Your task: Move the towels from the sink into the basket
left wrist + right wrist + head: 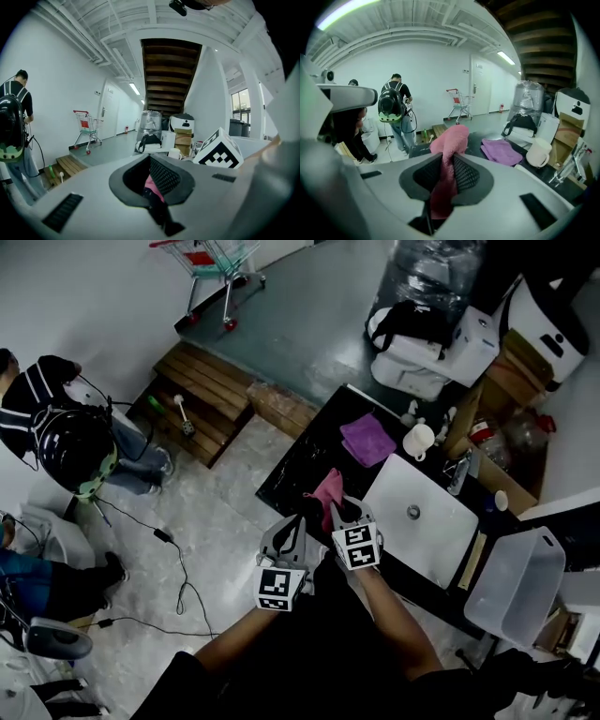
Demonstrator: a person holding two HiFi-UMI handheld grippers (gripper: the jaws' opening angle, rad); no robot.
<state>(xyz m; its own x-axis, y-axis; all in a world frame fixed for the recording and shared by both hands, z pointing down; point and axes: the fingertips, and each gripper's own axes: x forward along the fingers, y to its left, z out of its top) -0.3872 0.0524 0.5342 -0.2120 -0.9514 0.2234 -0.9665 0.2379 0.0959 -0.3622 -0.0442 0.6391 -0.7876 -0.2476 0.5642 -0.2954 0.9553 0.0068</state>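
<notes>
A pink towel (328, 489) hangs bunched over the black counter (298, 463), left of the white sink (427, 521). My right gripper (341, 514) is shut on it; in the right gripper view the pink towel (451, 140) runs up between the jaws of the right gripper (446, 172). My left gripper (296, 529) sits close beside it and is shut on a fold of the pink towel (153, 186). A purple towel (367, 439) lies flat on the counter behind. The clear plastic basket (517, 579) stands to the right of the sink.
A white mug (419, 440) and a faucet (458, 472) stand at the sink's far edge, with boxes and bottles behind. A person with a black backpack (73, 448) stands at the left by wooden steps (204, 395). Cables trail on the floor.
</notes>
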